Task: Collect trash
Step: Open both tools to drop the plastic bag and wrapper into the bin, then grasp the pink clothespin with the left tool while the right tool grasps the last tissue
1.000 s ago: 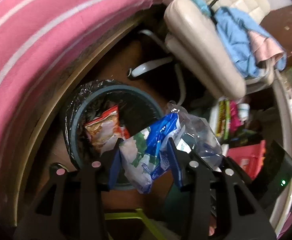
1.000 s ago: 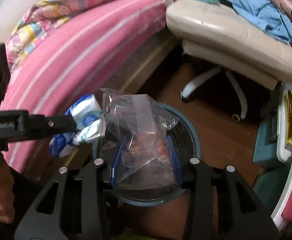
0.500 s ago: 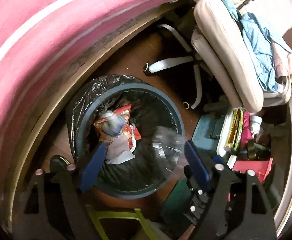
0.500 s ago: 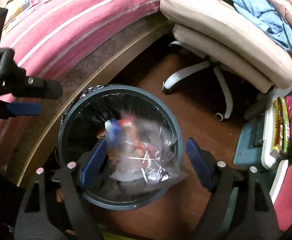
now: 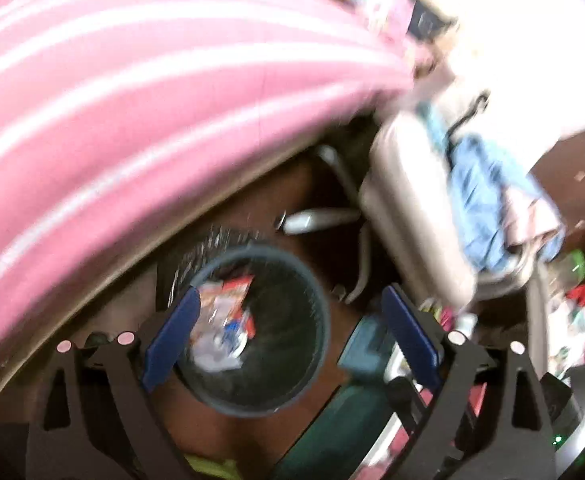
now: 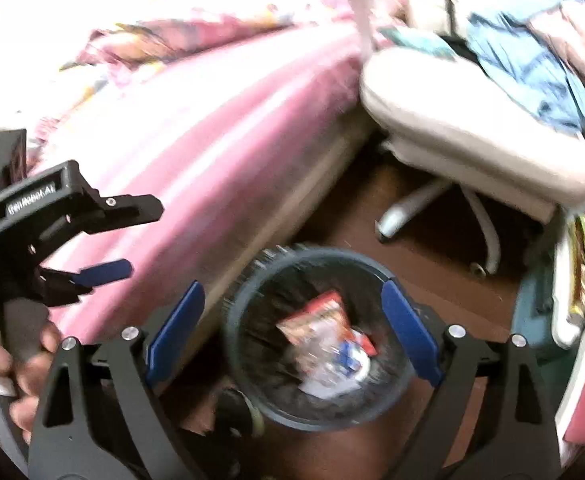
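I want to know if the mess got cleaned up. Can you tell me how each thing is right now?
Round dark bin with black liner: upright, open top, wrappers inside.
Red snack wrapper: lying in the bin.
Blue and white wrapper: lying in the bin.
Left gripper: jaws opening, nothing between them.
Right gripper: jaws opening, nothing between them.
Cream office chair: piled with clothes.

Bin (image 6: 252,292) and chair (image 6: 396,216) on floor (image 6: 344,216)
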